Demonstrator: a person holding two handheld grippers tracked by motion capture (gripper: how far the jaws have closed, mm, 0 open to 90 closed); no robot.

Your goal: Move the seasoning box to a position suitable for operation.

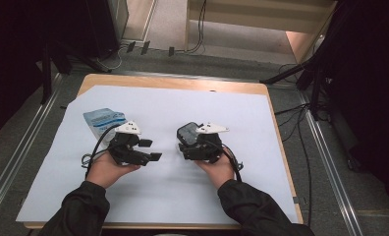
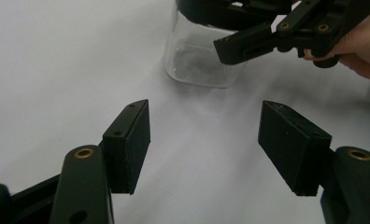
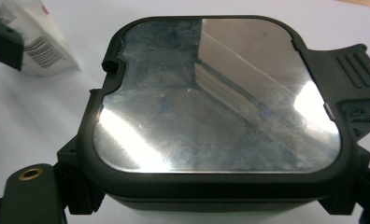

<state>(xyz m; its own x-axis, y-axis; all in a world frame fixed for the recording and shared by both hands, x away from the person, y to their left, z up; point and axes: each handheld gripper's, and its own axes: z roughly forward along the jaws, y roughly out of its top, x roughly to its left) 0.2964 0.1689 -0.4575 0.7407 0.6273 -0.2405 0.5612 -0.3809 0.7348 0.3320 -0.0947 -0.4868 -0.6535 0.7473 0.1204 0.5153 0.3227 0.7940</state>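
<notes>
Right gripper is holding a lidded clear container while the left waits with its jaws apart.

In the high view, the right gripper [image 1: 188,142] is gripping the container [image 1: 187,132] near mid-table, on the white sheet [image 1: 232,113]; the left gripper [image 1: 151,150] is sitting just beside it, and a blue-and-white pouch [image 1: 101,119] is lying behind the left hand. In the left gripper view, its jaws are standing wide and empty, pointing at the container's clear body [image 2: 197,60], which the other gripper's jaw is crossing. In the right gripper view, the jaws are clasping the container under its glossy dark-rimmed lid [image 3: 216,93]. Next, I judge, the left gripper needs to work the lid's side latch [image 3: 356,74].
</notes>
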